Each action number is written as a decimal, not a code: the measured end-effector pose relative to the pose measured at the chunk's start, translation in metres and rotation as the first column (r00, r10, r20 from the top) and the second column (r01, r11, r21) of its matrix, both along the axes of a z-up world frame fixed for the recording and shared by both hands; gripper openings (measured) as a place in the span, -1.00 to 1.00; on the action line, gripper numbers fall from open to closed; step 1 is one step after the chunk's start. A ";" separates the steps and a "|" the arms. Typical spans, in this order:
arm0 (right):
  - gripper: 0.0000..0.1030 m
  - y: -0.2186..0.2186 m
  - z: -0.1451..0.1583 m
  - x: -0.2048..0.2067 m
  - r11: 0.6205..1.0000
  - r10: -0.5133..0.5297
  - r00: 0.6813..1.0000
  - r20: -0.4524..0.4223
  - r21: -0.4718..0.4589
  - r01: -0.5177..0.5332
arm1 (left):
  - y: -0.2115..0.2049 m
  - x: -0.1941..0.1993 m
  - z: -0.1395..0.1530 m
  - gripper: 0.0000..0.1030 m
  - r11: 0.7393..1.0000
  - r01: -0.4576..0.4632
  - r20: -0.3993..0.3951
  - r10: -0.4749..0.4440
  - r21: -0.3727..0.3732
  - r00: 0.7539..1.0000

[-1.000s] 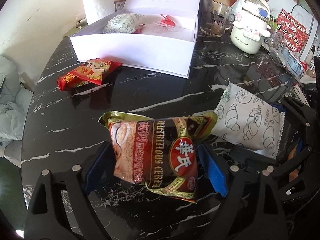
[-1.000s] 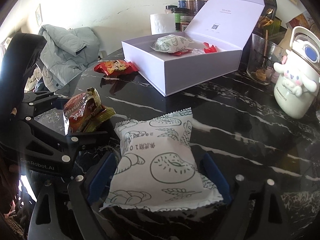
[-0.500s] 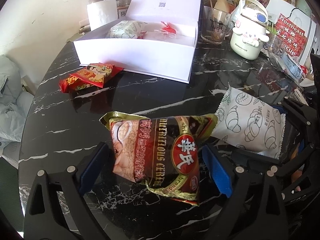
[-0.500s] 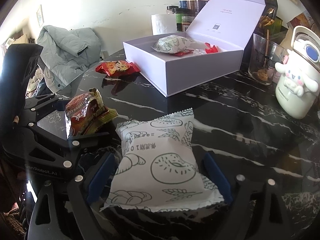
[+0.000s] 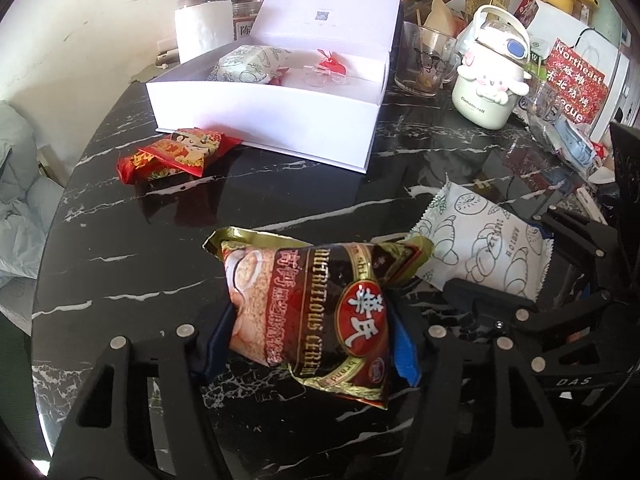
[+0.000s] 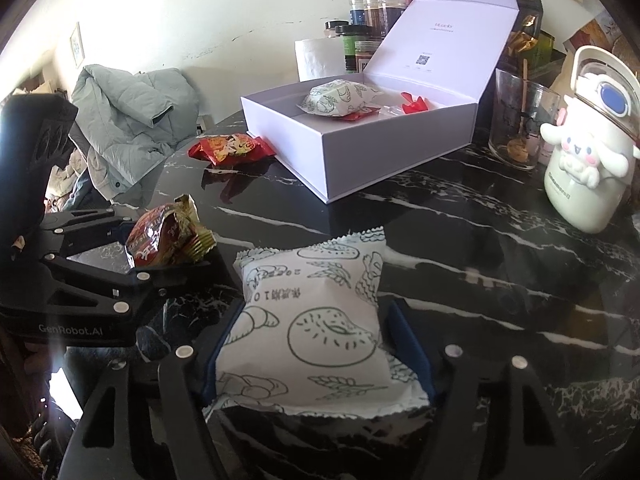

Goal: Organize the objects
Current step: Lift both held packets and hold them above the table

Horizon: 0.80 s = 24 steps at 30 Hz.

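On the black marble table [image 5: 132, 264], a brown and gold cereal packet [image 5: 308, 300] lies between the blue pads of my left gripper [image 5: 310, 340]. Its jaws are closing and both pads touch the packet's sides. A white pastry packet [image 6: 312, 308] with line drawings sits between the pads of my right gripper [image 6: 312, 344], whose jaws are also closing against it. The two packets lie side by side. An open white box [image 5: 264, 120] stands farther back and holds a similar white packet [image 5: 248, 64] and a small red bow [image 5: 330, 64]. A red snack packet [image 5: 176, 156] lies in front of the box.
A glass mug [image 5: 424, 64] and a white cartoon-dog bottle [image 5: 488, 84] stand to the right of the box. A paper roll [image 5: 202, 28] and jars stand behind it. A grey jacket [image 6: 132, 120] lies beyond the table's rounded left edge. Clutter lines the far right.
Both grippers' jaws have narrowed onto their packets: the blue pads that stood apart from the cereal packet and the white packet now touch their sides. Neither hand has shifted.
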State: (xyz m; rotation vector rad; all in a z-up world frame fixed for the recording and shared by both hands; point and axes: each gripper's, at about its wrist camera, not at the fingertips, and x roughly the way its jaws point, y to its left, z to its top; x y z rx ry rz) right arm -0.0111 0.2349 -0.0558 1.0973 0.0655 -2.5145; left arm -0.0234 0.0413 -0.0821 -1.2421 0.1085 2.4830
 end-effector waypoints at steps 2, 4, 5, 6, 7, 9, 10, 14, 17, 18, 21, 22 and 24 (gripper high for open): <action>0.40 0.005 0.002 -0.001 0.999 -0.014 1.000 0.006 -0.031 0.014 | -0.002 0.000 0.001 0.21 0.999 0.004 0.020 -0.005 0.033 1.000; 0.40 0.009 0.003 -0.002 0.998 -0.024 1.000 0.012 -0.057 0.025 | -0.003 -0.001 0.002 0.20 0.998 -0.004 0.040 0.001 0.056 0.999; 0.39 0.010 0.003 -0.001 0.997 -0.028 1.000 0.012 -0.065 0.029 | -0.003 -0.001 0.003 0.20 0.998 -0.006 0.047 0.003 0.068 0.999; 0.38 0.011 0.004 -0.001 0.997 -0.031 0.999 0.013 -0.067 0.032 | -0.003 -0.001 0.004 0.19 0.997 -0.008 0.047 0.004 0.077 0.999; 0.38 0.011 0.004 -0.001 0.997 -0.033 0.999 0.014 -0.067 0.034 | -0.003 0.000 0.006 0.19 0.997 -0.008 0.042 0.005 0.079 0.999; 0.36 0.011 0.005 0.000 0.997 -0.030 0.999 0.014 -0.075 0.031 | -0.003 0.001 0.010 0.19 0.998 -0.008 0.022 0.006 0.069 1.000; 0.35 0.012 0.005 0.000 0.996 -0.028 0.999 0.015 -0.082 0.029 | -0.002 0.002 0.012 0.19 0.998 -0.007 0.012 0.007 0.063 1.000; 0.31 0.012 0.009 0.002 0.995 -0.022 1.000 0.015 -0.098 0.023 | -0.003 0.005 0.020 0.19 0.998 -0.008 -0.005 0.008 0.060 1.000; 0.22 0.011 0.013 0.003 0.995 -0.016 1.000 0.006 -0.097 0.016 | -0.005 0.004 0.021 0.19 0.998 -0.017 0.000 0.017 0.067 1.000; 0.21 0.011 0.013 0.003 0.995 -0.014 1.000 0.006 -0.094 0.015 | -0.006 0.004 0.022 0.19 0.997 -0.019 0.003 0.018 0.071 1.000; 0.21 0.009 0.011 0.005 0.996 -0.014 1.000 -0.001 -0.083 0.014 | -0.006 0.005 0.021 0.19 0.998 -0.025 0.004 0.025 0.063 1.000; 0.24 0.007 0.011 0.007 0.997 -0.012 1.000 -0.007 -0.072 0.011 | -0.006 0.006 0.020 0.19 0.998 -0.027 0.007 0.027 0.058 1.000; 0.32 0.007 0.009 0.007 0.998 -0.022 1.000 -0.004 -0.055 0.021 | -0.005 0.007 0.017 0.19 0.998 -0.028 0.011 0.027 0.050 1.000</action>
